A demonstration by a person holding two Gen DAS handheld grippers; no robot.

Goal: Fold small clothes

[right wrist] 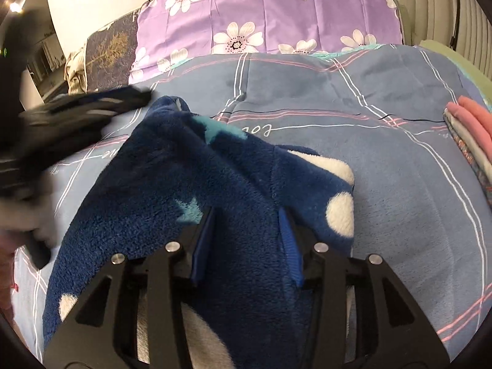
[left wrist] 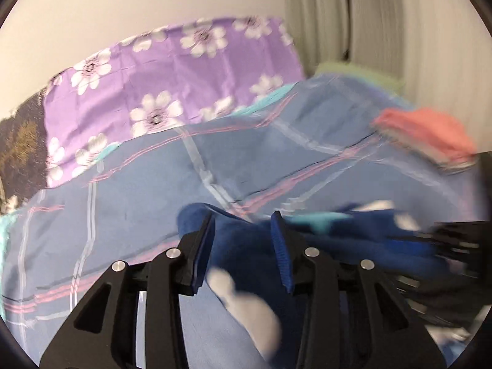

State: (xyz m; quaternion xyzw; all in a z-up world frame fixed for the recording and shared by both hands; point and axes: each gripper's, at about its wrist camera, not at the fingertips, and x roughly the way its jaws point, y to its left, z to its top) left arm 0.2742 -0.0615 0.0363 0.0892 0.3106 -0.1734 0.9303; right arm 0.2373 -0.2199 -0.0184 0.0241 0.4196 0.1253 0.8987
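A dark blue fleece garment [right wrist: 190, 190] with white dots and pale blue stars lies bunched on the blue checked blanket [right wrist: 384, 160]. My right gripper [right wrist: 246, 215] hovers over the garment's middle, jaws open, nothing held. My left gripper [left wrist: 243, 224] is open just above the garment's left part [left wrist: 243, 252]; the view is blurred by motion. The left gripper also shows in the right wrist view [right wrist: 80, 107] as a dark blur at the garment's far left edge. The right gripper shows blurred at the right of the left wrist view [left wrist: 455, 240].
A stack of folded clothes, pink on top [right wrist: 473, 129], lies at the blanket's right edge; it also shows in the left wrist view [left wrist: 430, 135]. A purple flowered pillow [right wrist: 270, 15] lies at the bed's head. A ribbed white wall [right wrist: 473, 30] stands right.
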